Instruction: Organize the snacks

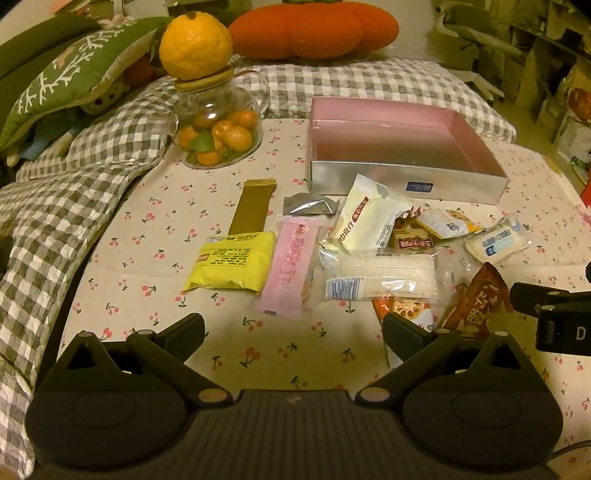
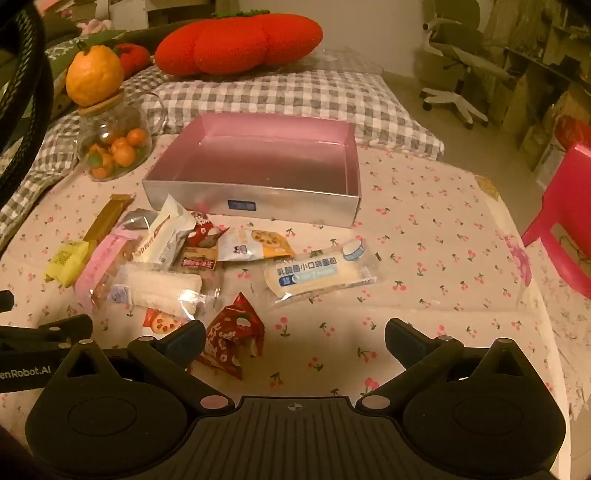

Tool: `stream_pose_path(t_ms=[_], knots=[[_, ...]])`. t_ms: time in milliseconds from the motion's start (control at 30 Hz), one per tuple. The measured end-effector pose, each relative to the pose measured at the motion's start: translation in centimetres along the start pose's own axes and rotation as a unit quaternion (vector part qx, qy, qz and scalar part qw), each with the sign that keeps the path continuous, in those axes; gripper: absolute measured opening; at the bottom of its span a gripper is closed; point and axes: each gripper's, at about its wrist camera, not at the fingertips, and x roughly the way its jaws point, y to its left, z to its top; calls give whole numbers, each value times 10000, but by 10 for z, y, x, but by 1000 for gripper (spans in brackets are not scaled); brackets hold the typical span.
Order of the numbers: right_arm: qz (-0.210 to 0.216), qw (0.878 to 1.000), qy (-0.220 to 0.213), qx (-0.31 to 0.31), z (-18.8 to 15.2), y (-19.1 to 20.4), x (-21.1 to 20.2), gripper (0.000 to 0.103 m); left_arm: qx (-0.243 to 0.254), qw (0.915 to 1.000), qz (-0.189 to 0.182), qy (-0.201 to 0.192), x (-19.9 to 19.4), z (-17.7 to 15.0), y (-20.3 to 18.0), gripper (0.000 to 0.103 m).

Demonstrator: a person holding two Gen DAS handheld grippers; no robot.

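A pile of wrapped snacks lies on the cherry-print cloth in front of an empty pink-lined silver box [image 1: 406, 184] [image 2: 258, 203]. In the left wrist view I see a yellow pack [image 1: 232, 264], a pink bar [image 1: 291, 266], a gold bar [image 1: 253, 206], a white bread pack [image 1: 369, 218] and a clear-wrapped roll [image 1: 384, 282]. In the right wrist view a red triangular pack [image 2: 232, 339] lies near my left finger and a blue-label bread pack [image 2: 317, 275] lies ahead. My left gripper [image 1: 293, 330] is open and empty. My right gripper [image 2: 295, 336] is open and empty.
A glass jar of small oranges [image 1: 218, 136] with a large orange [image 1: 195, 46] on its lid stands at the back left. Checked bedding [image 1: 66, 177], pillows and a red cushion [image 1: 314, 29] lie behind. A pink chair [image 2: 565, 218] stands at the right.
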Motion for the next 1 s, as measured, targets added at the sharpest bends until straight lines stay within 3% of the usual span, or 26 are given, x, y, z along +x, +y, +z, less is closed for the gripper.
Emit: stream_pose_path(t_ms=[1000], knots=[[8, 10000, 19, -29, -1, 3, 0, 103, 36, 10000, -19, -13, 1, -1, 2, 103]])
